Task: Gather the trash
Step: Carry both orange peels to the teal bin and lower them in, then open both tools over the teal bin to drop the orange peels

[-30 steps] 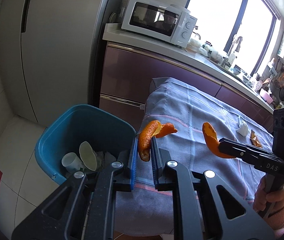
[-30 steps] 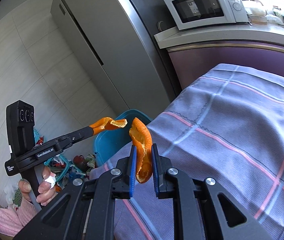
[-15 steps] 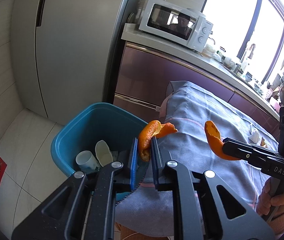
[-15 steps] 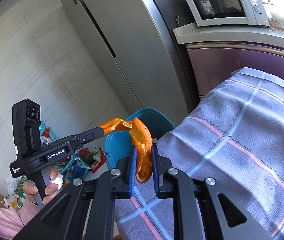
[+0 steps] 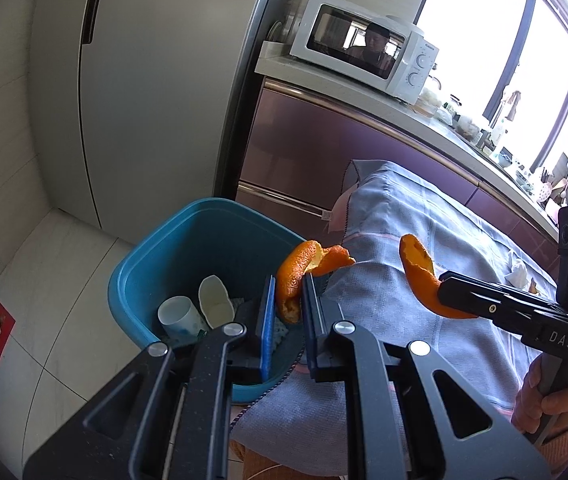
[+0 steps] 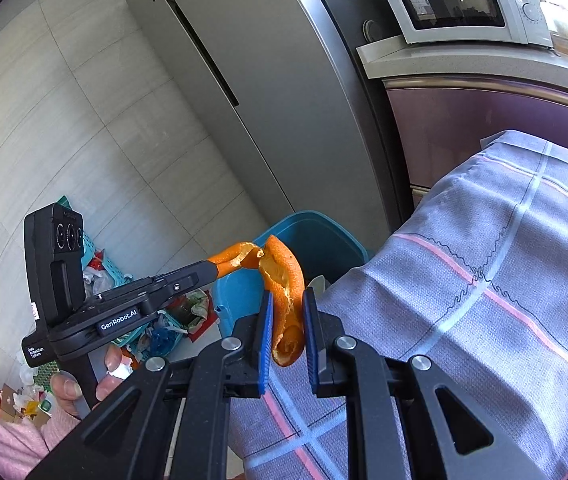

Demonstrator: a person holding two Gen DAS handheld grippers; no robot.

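Kitchen floor, one blue bin (image 5: 171, 256), two grippers, left gripper (image 5: 287, 300) and right gripper (image 6: 287, 316), each pinching one orange peel (image 5: 300, 272)

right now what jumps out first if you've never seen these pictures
Two bright orange peels, one pinched in each gripper: the left gripper holds a curled peel near the rim of the blue bin, and the right gripper holds another peel above the checked cloth. Inside the bin lies a white cup. A white microwave sits on the counter behind.
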